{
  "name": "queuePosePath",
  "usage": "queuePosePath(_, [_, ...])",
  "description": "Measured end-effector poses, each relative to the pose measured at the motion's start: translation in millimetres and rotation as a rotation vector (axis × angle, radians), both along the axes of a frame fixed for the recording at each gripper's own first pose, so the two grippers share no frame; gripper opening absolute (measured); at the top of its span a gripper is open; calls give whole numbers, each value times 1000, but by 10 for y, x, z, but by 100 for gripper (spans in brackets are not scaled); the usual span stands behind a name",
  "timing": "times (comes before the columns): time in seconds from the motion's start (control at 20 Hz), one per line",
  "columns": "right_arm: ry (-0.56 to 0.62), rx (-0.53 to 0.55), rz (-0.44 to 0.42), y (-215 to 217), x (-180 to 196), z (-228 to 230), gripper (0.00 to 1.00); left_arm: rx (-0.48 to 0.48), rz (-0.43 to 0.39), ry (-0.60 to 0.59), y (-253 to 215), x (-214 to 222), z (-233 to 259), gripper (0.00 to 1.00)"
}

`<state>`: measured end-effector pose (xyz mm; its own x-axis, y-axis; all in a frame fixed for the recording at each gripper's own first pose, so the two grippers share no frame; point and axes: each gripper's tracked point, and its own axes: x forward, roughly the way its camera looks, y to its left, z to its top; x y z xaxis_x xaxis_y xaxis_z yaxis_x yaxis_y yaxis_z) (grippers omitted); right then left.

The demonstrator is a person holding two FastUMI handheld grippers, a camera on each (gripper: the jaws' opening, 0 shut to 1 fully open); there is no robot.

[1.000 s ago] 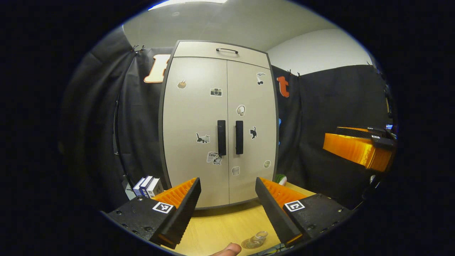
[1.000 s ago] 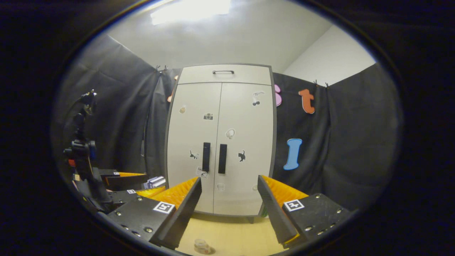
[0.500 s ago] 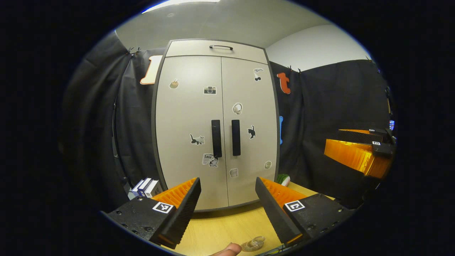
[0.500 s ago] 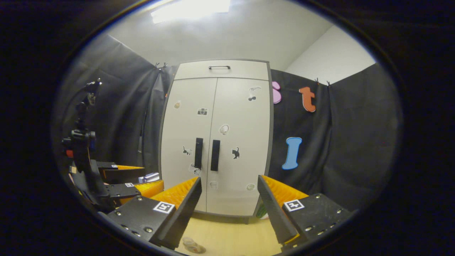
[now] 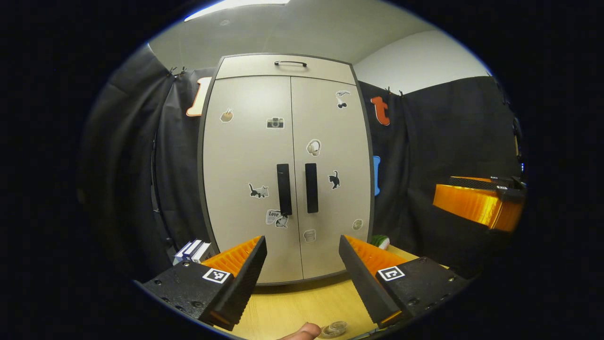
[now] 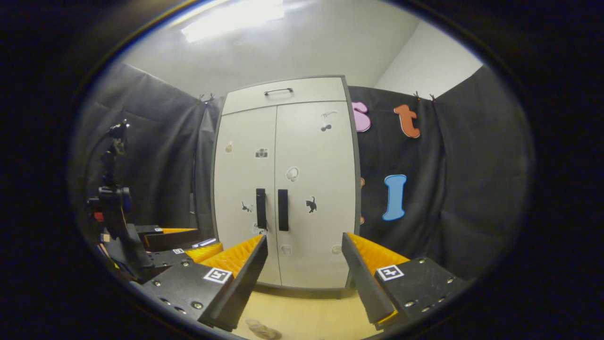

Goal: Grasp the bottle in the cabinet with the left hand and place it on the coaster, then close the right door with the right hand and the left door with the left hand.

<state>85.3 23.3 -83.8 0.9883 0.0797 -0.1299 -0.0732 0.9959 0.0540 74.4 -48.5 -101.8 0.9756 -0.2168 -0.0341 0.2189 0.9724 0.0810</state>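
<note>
The cabinet (image 5: 287, 165) stands at 12 o'clock with both doors shut, so the bottle cannot be seen; its weight and grip point cannot be judged. Open counter (image 5: 302, 302) lies ahead. Left gripper (image 5: 302, 278) and right gripper (image 6: 304, 278) are spread, empty. A clear coaster (image 5: 332, 329) sits at 6 o'clock.
</note>
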Motion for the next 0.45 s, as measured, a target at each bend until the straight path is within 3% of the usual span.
queuePosePath(0.3, [1, 19, 65, 89, 59, 15, 96, 12, 12, -4, -67, 57, -43, 98])
queuePosePath(0.45, [16, 26, 43, 11, 112, -37, 96, 9, 19, -1, -85, 90, -48, 98])
